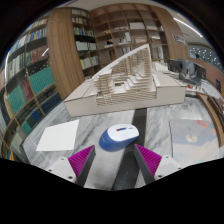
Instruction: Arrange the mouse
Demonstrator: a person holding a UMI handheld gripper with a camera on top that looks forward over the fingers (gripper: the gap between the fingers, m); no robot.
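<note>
Now hand-held gripper (111,160) released, mouse (119,136) just ahead betw fingers, white paper (57,135) beside, architectural model (126,82) beyond.

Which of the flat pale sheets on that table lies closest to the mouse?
The grey sheet under the blue-and-white mouse, just ahead of the open tongs. The white sheet lies apart, left of it.

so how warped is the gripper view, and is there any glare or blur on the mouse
Gripper view: strong fisheye bending, so the bookshelves curve inward; lighting is soft and even, with bright ceiling lights above; the blue and white mouse just ahead of the open gripper looks slightly soft, with no harsh glare, and casts only a faint shadow on the grey table.
</note>
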